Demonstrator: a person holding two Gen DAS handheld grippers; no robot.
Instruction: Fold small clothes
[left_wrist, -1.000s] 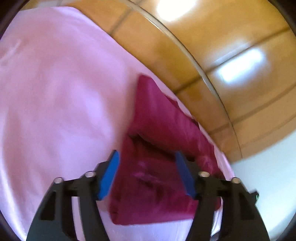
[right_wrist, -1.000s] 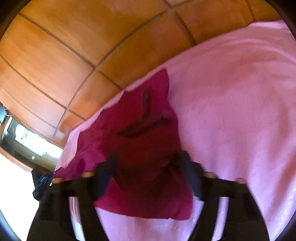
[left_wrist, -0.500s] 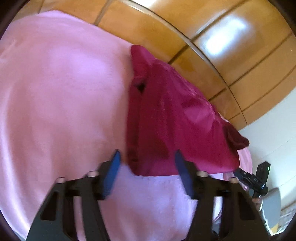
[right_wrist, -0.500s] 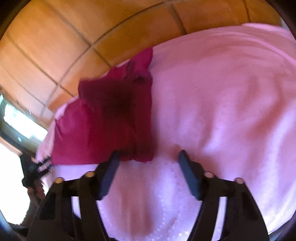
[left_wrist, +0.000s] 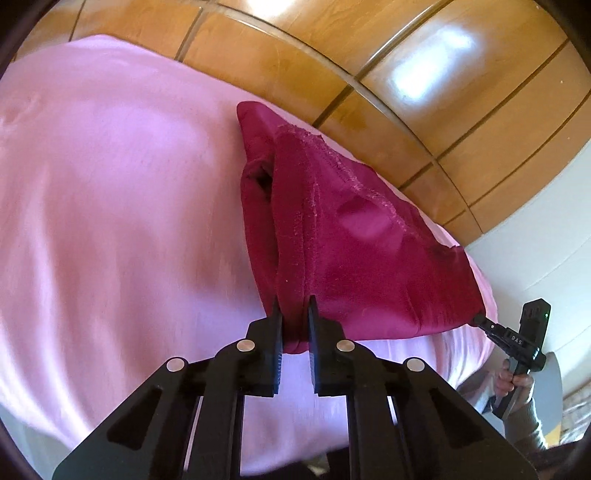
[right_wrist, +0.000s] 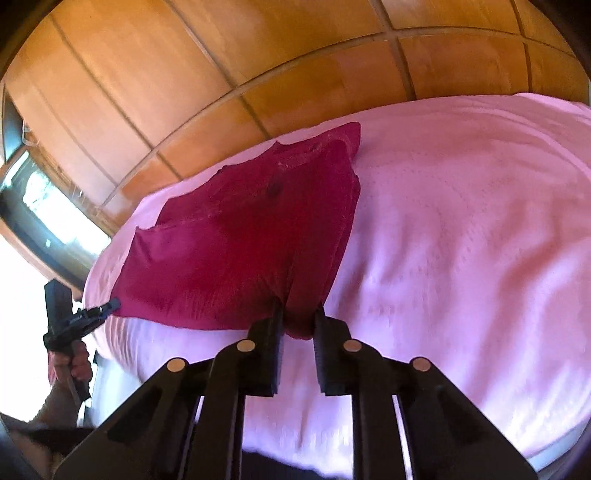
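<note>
Left wrist view: dark crimson fleece garment (left_wrist: 354, 251), partly folded, at centre frame on the pale pink bed cover (left_wrist: 110, 221), near its far edge by the wooden panelling (left_wrist: 424, 92). Left gripper (left_wrist: 294, 314) closing its jaws on the near left corner, cloth pinched between. Right wrist view: right gripper (right_wrist: 299, 317) closing likewise on the opposite near corner, lower centre. One fold seemingly made; next fold just begun, neatening left.

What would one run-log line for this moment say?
stage: grasping near edge | left gripper: closing on dark red garment | right gripper: closing on garment | surface: pink cover
</note>
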